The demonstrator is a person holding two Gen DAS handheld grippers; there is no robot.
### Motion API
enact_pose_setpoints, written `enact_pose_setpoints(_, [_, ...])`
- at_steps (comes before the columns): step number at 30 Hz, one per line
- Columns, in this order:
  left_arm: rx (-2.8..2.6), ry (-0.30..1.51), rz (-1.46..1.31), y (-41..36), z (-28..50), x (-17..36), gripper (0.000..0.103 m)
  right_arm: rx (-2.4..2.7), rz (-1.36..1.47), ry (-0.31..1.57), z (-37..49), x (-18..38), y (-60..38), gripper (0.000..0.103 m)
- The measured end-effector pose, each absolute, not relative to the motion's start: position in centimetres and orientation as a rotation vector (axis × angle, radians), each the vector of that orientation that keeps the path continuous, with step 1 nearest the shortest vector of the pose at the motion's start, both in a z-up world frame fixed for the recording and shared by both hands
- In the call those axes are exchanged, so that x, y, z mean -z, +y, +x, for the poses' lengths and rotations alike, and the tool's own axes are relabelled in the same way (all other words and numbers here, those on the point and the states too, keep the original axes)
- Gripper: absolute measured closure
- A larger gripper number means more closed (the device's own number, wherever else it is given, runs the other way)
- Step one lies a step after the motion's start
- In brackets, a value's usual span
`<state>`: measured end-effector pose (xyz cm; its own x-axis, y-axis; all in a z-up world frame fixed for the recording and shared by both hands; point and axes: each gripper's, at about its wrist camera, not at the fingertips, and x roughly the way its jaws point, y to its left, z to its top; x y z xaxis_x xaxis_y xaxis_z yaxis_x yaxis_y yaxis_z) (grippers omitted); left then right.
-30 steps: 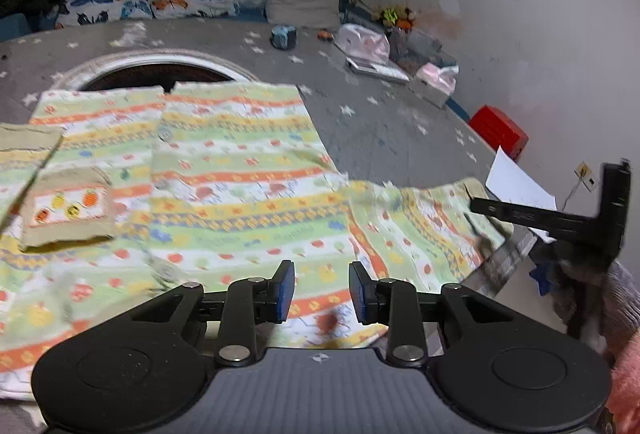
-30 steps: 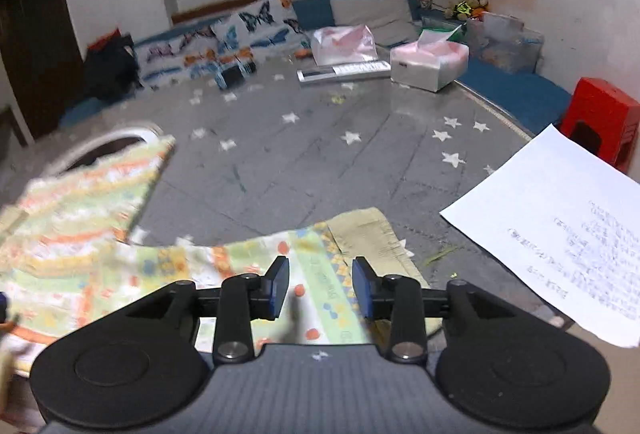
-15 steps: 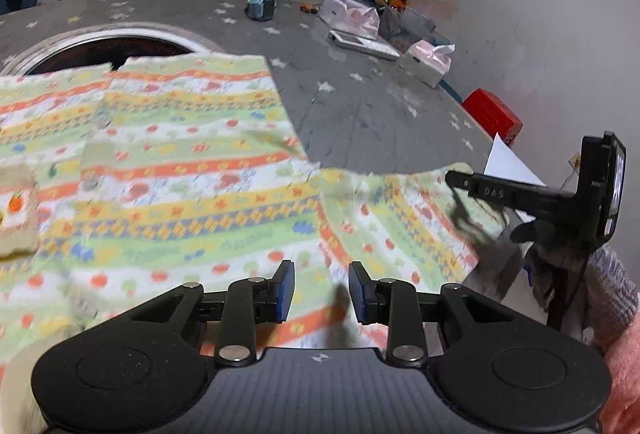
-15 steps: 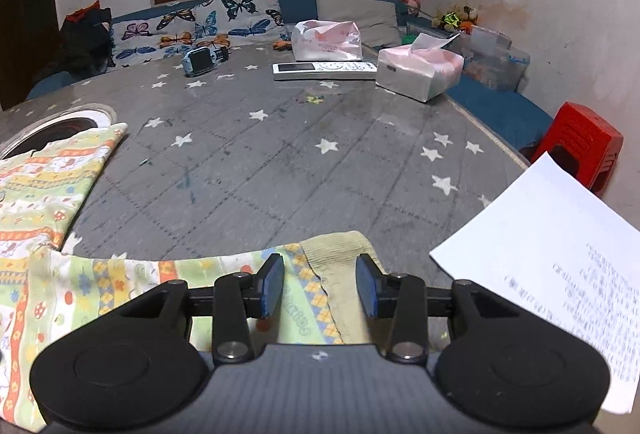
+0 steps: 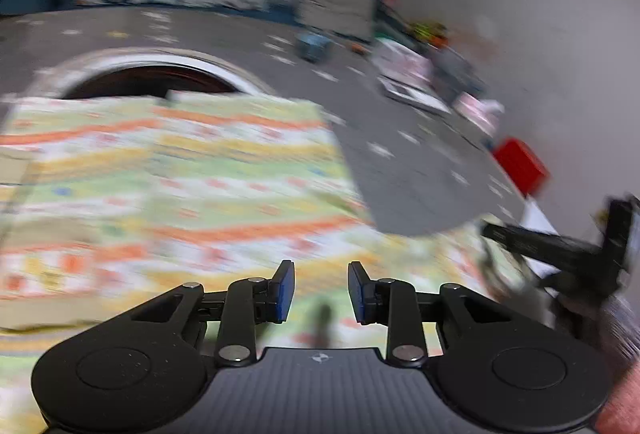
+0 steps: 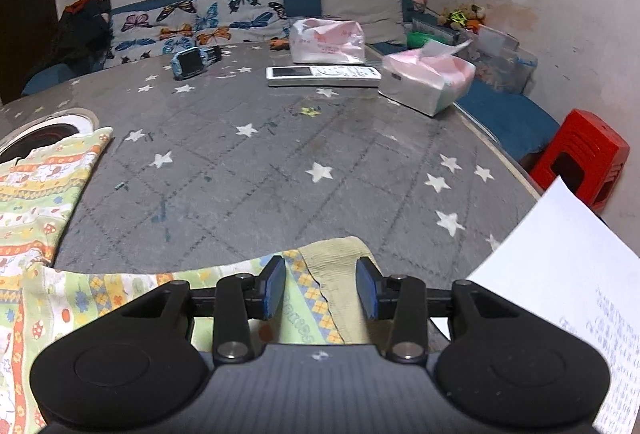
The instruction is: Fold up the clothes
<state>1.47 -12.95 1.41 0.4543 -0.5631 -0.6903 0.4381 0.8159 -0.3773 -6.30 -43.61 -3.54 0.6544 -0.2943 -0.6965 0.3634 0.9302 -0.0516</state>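
Jaws gaping on both my left gripper [image 5: 321,292] and right gripper [image 6: 321,288], I hover over the striped pastel cotton garment [image 5: 168,186] spread on the grey star-patterned worktop [image 6: 280,162], risking a sleeve-cuff [image 6: 340,274] miss if I close early.

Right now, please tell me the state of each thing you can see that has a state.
left gripper: open, above the garment
right gripper: open, over the sleeve cuff
garment: spread flat on the table, not folded
sleeve cuff: lying flat, not gripped
tissue box: open, a tissue sticking out
paper sheet: flat, overhanging the table edge
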Motion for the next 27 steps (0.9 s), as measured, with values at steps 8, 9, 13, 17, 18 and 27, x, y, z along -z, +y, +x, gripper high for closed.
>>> enact_pose_setpoints(8, [0.335,0.837,-0.093,-5.3,4.4,-2.9,0.07,0.173,0.048,0.724,-4.5,1.4,-38.3,0.055])
enact_pose_setpoints(9, [0.302,0.829,-0.073,-4.7,4.7,-2.9,0.068,0.138,0.041,0.721,-4.1,1.3,-37.3,0.055])
enact_pose_setpoints(13, [0.238,0.838,-0.048,-2.5,6.5,-2.1,0.062,0.005,0.014,0.72,-2.6,0.9,-33.3,0.055])
enact_pose_setpoints(17, [0.238,0.859,-0.03,-2.0,8.1,-0.7,0.063,-0.108,-0.021,0.724,-1.3,1.2,-29.3,0.054])
enact_pose_setpoints(18, [0.241,0.855,-0.02,-2.0,8.2,-0.6,0.064,-0.128,-0.032,0.726,-1.1,1.3,-28.6,0.052])
enact_pose_setpoints(27, [0.218,0.795,0.098,-2.6,8.7,0.3,0.089,-0.198,-0.06,0.771,-0.2,3.0,-25.0,0.049])
